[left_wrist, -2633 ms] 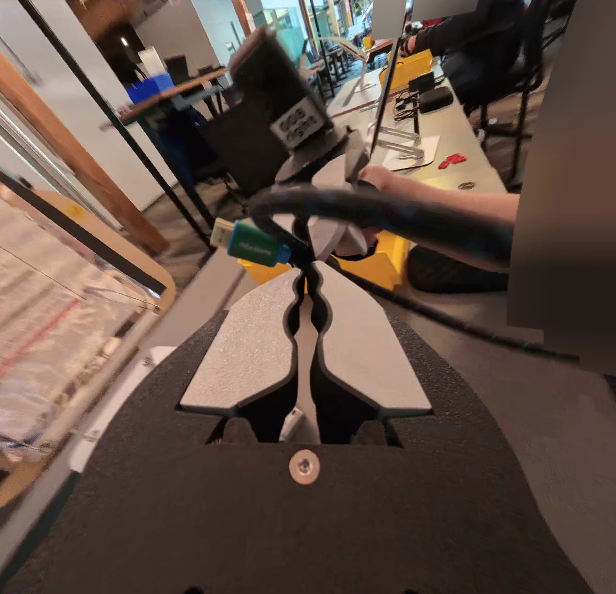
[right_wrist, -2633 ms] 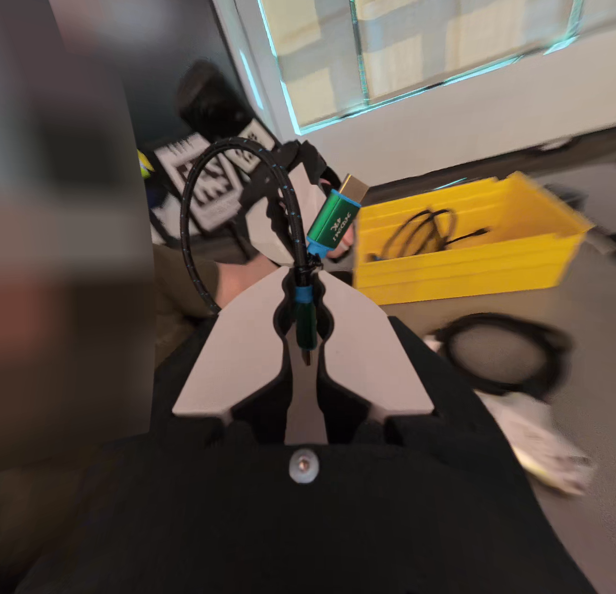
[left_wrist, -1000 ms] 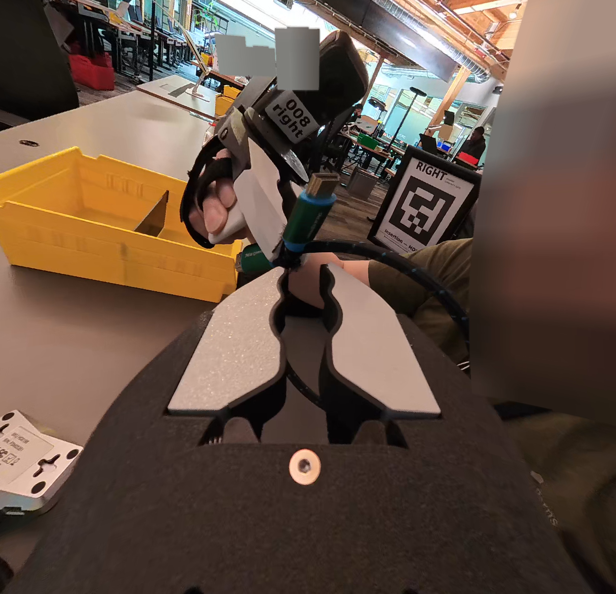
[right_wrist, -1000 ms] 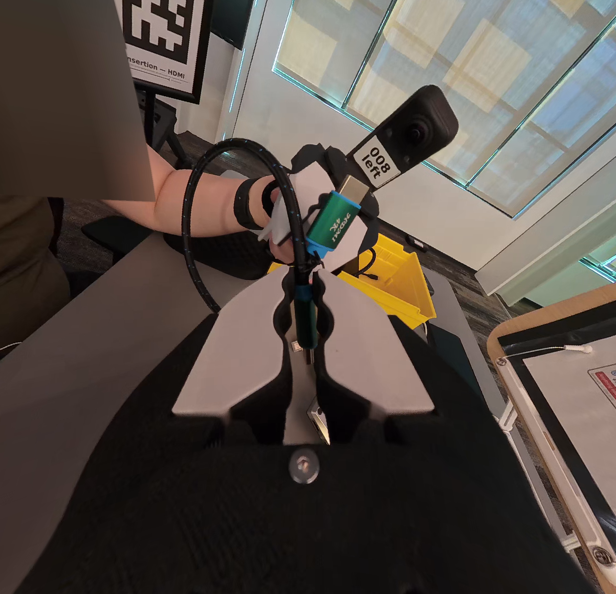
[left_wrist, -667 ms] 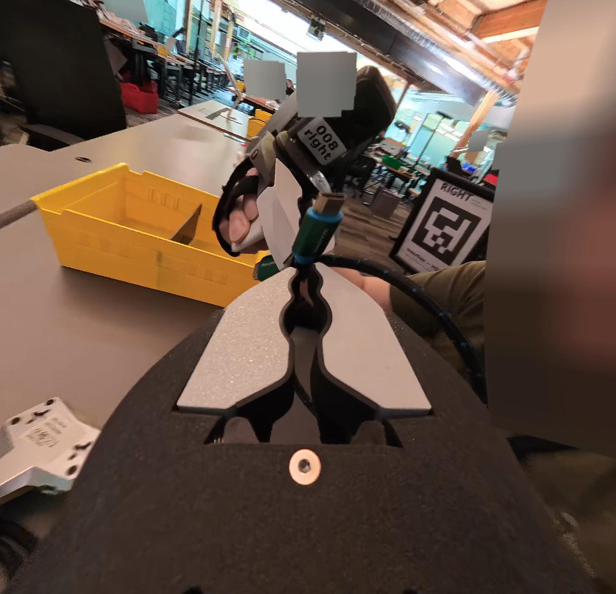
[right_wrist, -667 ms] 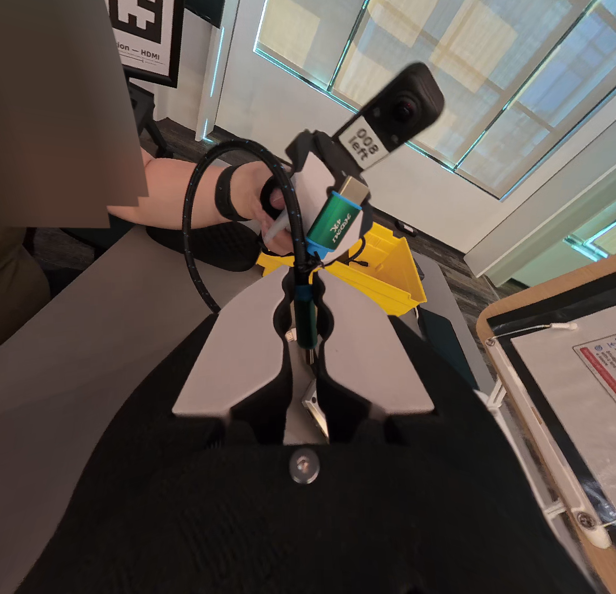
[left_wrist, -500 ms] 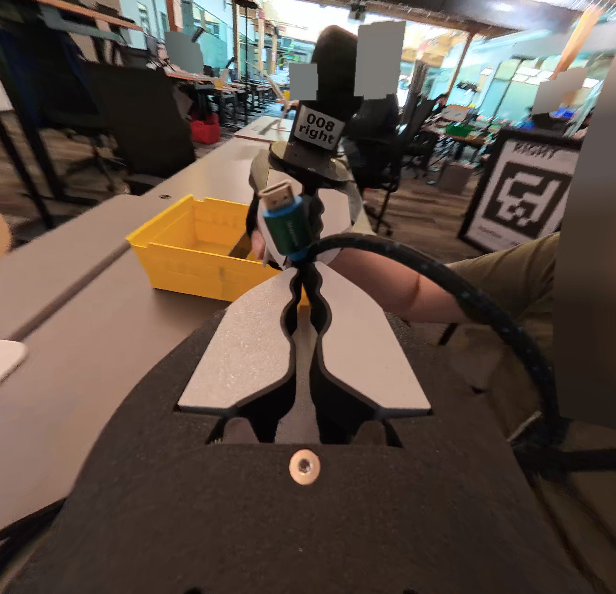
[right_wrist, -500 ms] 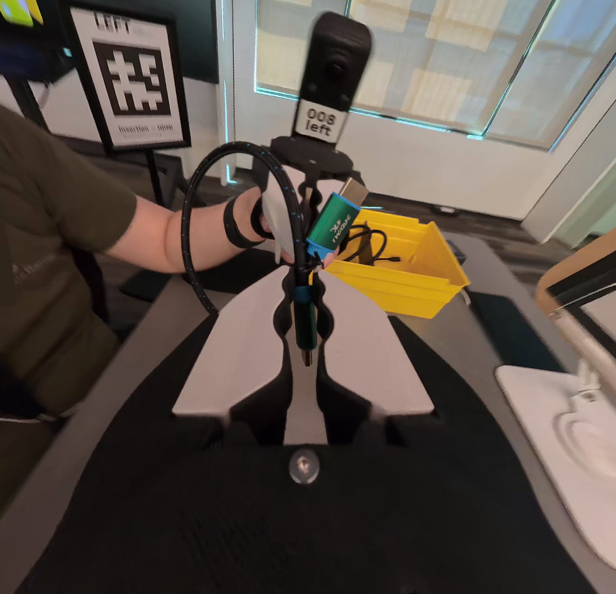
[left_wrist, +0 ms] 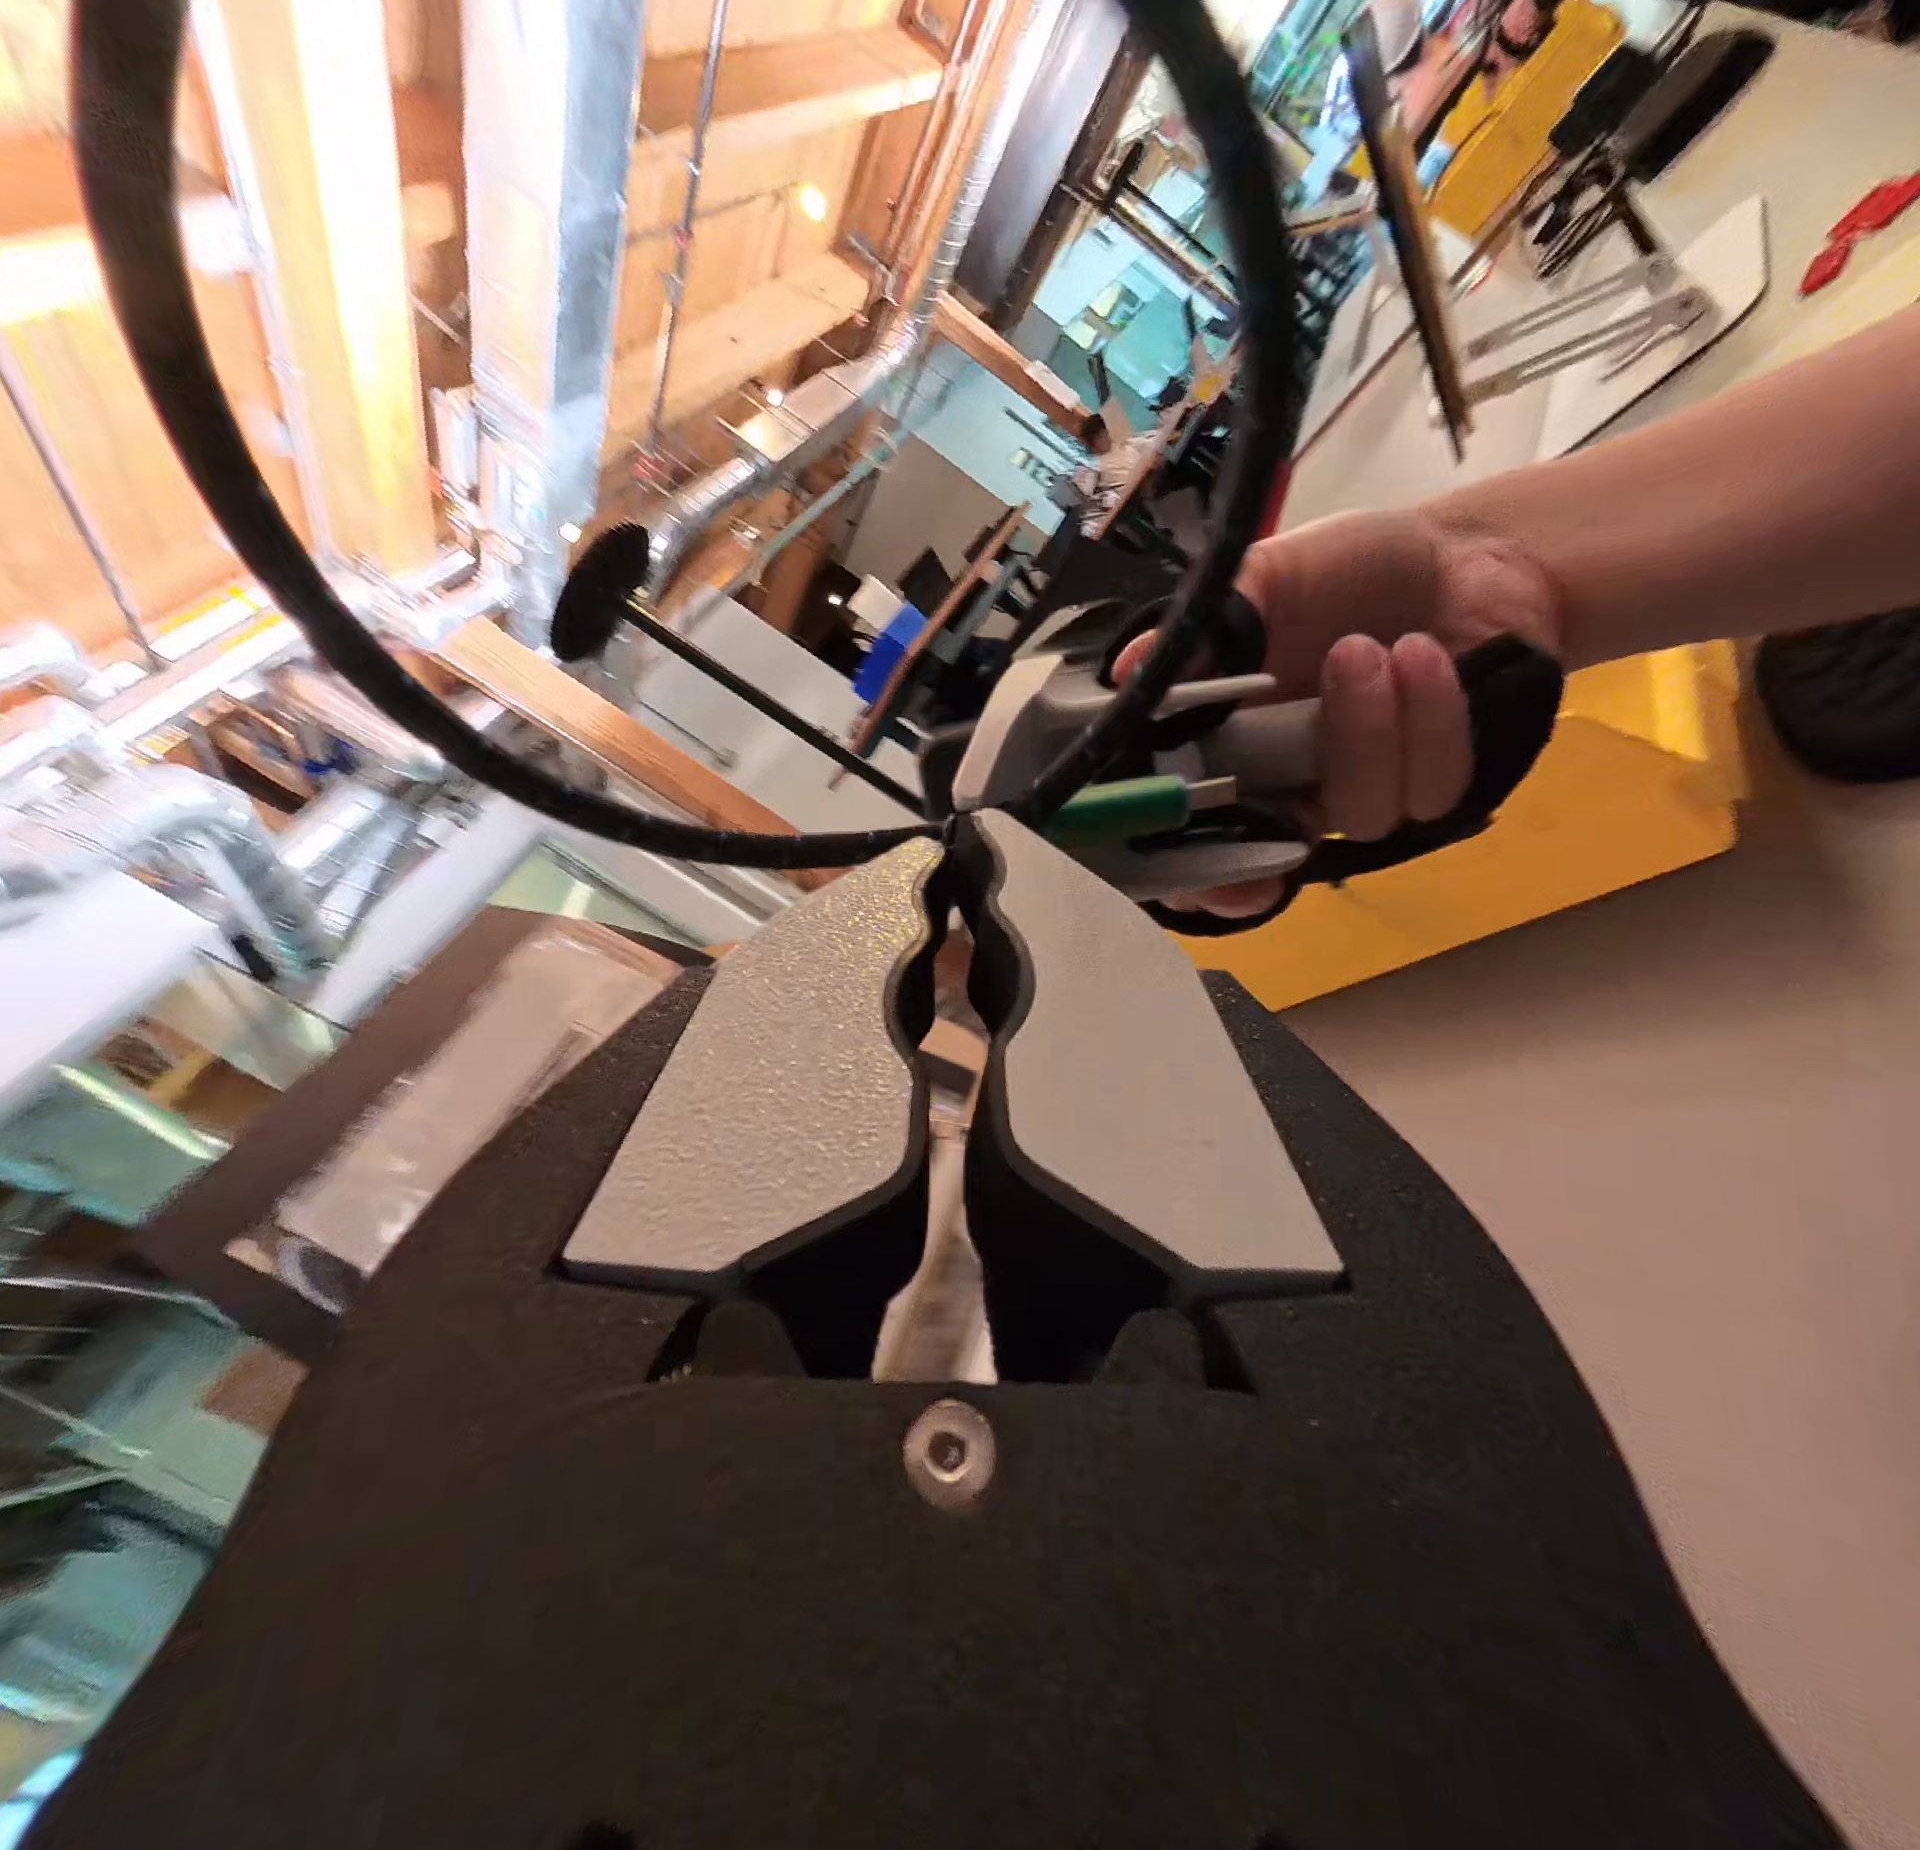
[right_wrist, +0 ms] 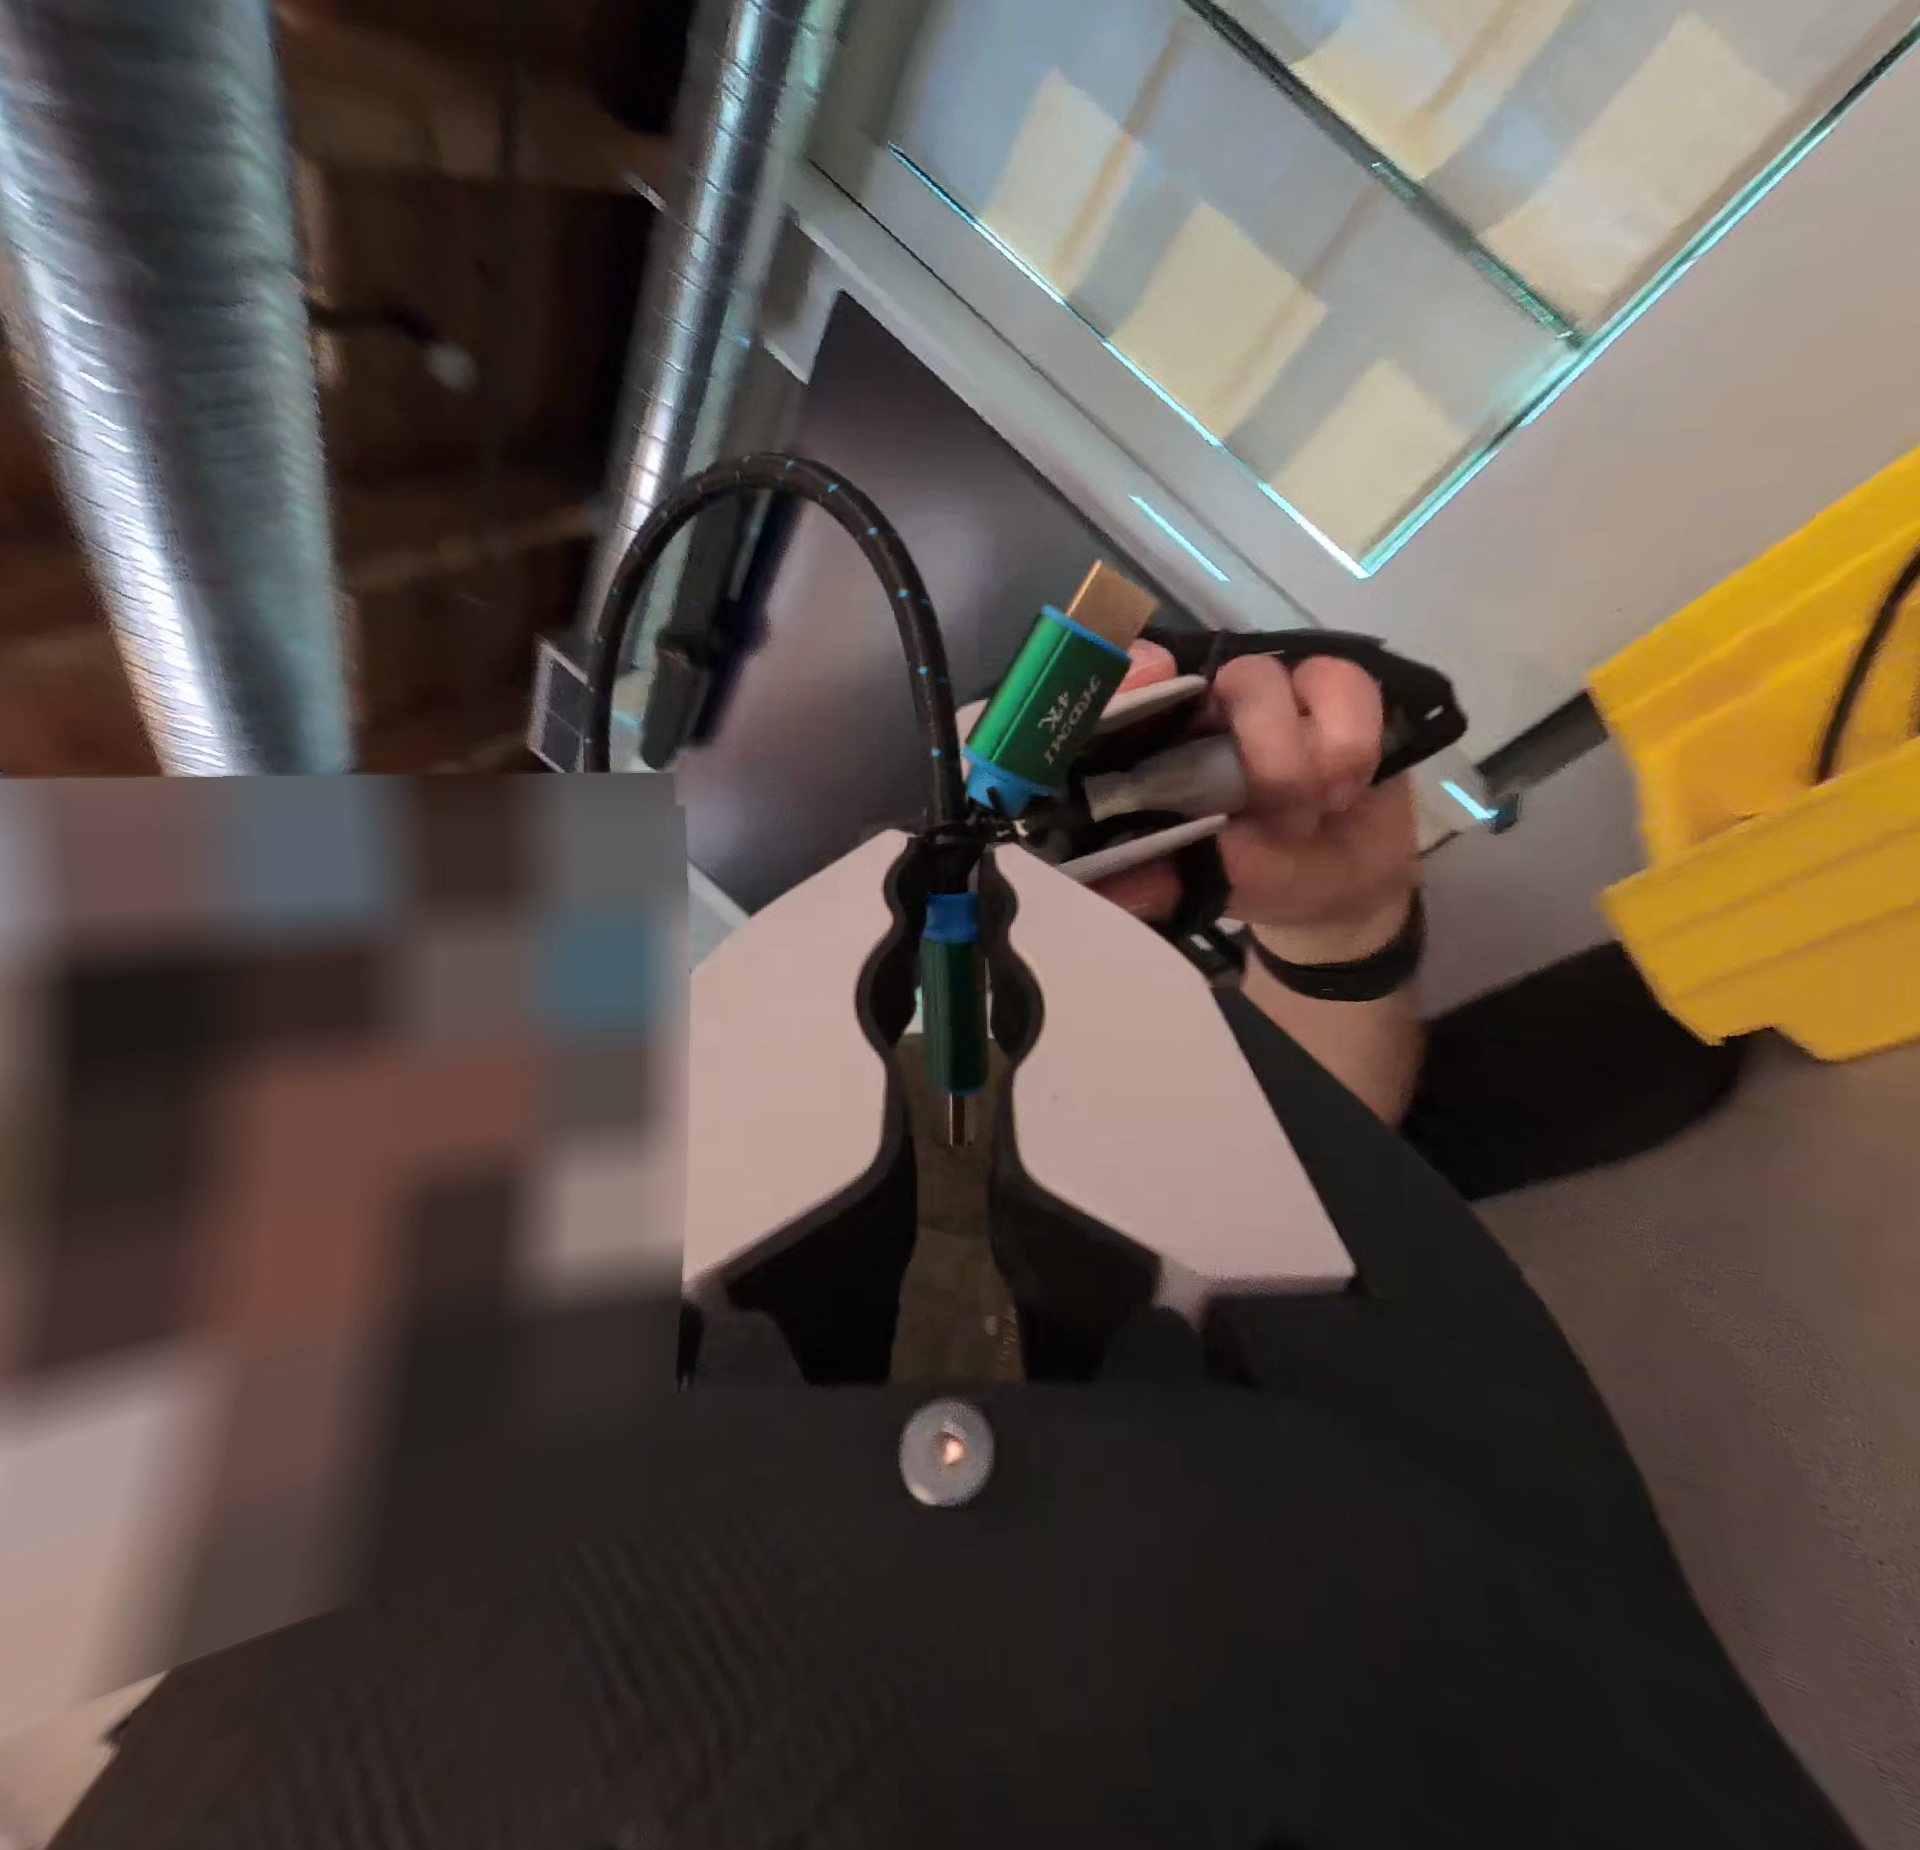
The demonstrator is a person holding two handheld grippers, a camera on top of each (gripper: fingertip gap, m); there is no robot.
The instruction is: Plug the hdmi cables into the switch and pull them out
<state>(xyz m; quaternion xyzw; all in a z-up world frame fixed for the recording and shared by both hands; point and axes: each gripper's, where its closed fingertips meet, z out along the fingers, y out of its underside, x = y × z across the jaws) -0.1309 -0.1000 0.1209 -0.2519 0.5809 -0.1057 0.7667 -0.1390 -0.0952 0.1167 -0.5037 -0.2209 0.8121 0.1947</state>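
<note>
One black braided HDMI cable (left_wrist: 727, 846) with green plugs runs between both grippers. My left gripper (left_wrist: 961, 850) is shut on the cable at its fingertips, and the cable arcs in a wide loop overhead. A green plug (left_wrist: 1122, 808) lies just right of those tips, among the right gripper's fingers. In the right wrist view my right gripper (right_wrist: 951, 844) is shut on the cable (right_wrist: 779, 470), with one green plug (right_wrist: 951, 1011) lying between its fingers and pointing back at the camera. The other green plug (right_wrist: 1044, 704), gold-tipped, sticks up past the tips. No switch is in view.
A yellow bin (left_wrist: 1507, 844) stands on the grey table (left_wrist: 1558, 1177) behind the hand (left_wrist: 1382, 699) that holds the right gripper. It also shows at the right edge of the right wrist view (right_wrist: 1766, 865). Both views are tilted up towards ceiling ducts and windows. The tips of both grippers are at nearly the same place.
Both grippers have rolled and tipped upward, so the views now show ceiling and windows. The cable loop has swung wide over the left gripper. Both grips on the cable are unchanged.
</note>
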